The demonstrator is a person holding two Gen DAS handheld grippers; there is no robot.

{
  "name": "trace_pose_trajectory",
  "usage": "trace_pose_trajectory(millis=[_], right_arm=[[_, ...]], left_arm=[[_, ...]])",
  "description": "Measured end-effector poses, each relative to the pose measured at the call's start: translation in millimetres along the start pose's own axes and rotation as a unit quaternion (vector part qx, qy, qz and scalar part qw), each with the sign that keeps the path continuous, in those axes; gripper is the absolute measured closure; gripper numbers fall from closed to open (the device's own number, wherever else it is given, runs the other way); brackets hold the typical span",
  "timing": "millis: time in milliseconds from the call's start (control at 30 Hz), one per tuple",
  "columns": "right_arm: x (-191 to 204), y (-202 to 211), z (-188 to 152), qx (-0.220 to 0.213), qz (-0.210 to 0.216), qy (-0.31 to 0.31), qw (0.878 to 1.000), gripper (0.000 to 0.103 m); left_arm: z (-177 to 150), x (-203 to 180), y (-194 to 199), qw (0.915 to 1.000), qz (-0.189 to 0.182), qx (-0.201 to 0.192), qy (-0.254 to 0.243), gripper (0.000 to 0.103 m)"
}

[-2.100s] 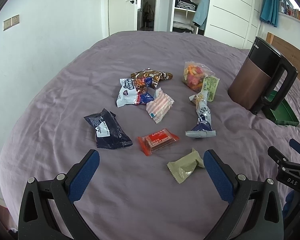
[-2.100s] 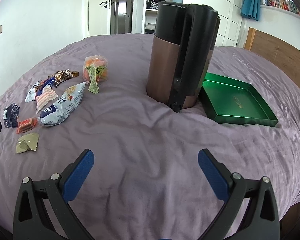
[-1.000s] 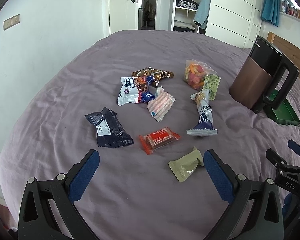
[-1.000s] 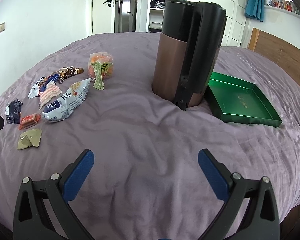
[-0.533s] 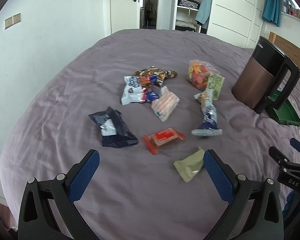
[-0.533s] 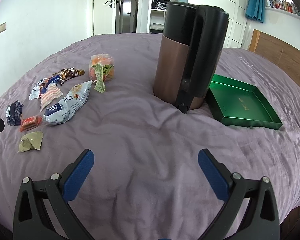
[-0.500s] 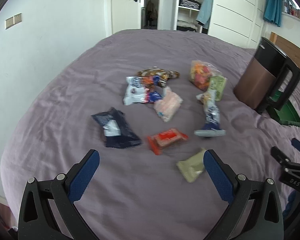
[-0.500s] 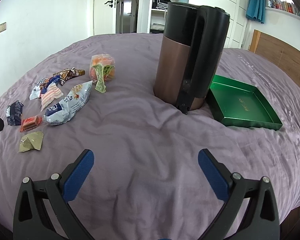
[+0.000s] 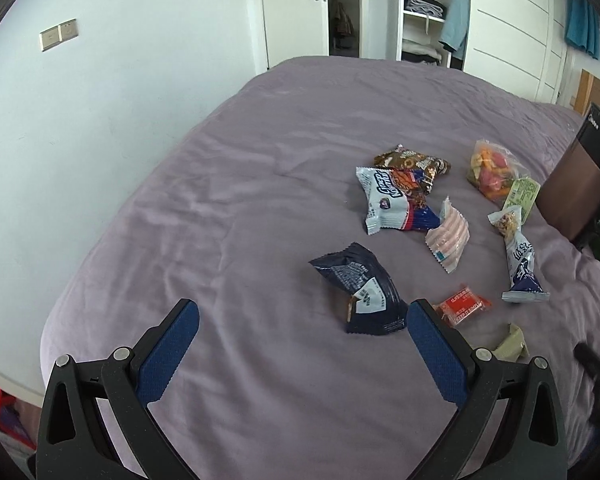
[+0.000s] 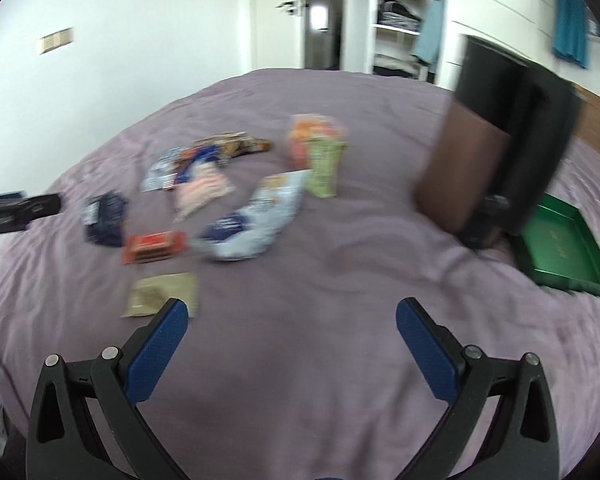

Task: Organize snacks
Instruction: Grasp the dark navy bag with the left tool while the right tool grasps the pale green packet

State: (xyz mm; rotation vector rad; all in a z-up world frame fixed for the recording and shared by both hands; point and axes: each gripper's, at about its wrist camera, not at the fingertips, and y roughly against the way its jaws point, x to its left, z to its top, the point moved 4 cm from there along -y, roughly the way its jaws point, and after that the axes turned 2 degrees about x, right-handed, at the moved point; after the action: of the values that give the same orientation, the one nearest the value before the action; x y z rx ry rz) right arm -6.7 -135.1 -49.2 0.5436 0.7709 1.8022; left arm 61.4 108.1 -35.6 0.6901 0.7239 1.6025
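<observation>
Both sets of tongs are spread wide and hold nothing. The left tongs (image 9: 302, 338) hang low over the purple bed (image 9: 228, 216) with the dark navy packet (image 9: 360, 296) just beside their right pad, which looks like a line-up for a first pick. The right tongs (image 10: 292, 340) hover nearer the olive-green wrapper (image 10: 162, 294) (this view is blurred, so finer detail is lost). The snacks lie loose in a scatter: a red bar (image 9: 462, 305), a pink-striped pack (image 9: 448, 236), a white-and-blue bag (image 9: 386, 202), a clear bag of orange sweets (image 9: 492, 172). The green tray (image 10: 560, 248) sits well apart, behind the brown-and-black kettle (image 10: 496, 160), probably the intended destination; nothing lies in it yet.
</observation>
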Motion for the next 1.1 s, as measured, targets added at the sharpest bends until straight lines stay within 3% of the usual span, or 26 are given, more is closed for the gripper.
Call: trace_pose_trajectory(millis=[333,733,1100], right_arm=[[54.7,-26.0,-1.3,0.016,0.06,0.044,0.997,0.0],[57.1,-62.6,0.2,0.053,0.107,0.037,0.992,0.0],[51.5,-69.1,-5.4,0.048,0.119,0.032,0.991,0.0]], left_arm=[[11.6,-26.4,-28.8,0.9995,-0.013,0.03,-0.004,0.001],[8.6,-38.8,-89.5,0.9939,0.005,0.107,0.024,0.001],[-2.3,-35.0,-110.9,0.9915,-0.016,0.125,0.031,0.001]])
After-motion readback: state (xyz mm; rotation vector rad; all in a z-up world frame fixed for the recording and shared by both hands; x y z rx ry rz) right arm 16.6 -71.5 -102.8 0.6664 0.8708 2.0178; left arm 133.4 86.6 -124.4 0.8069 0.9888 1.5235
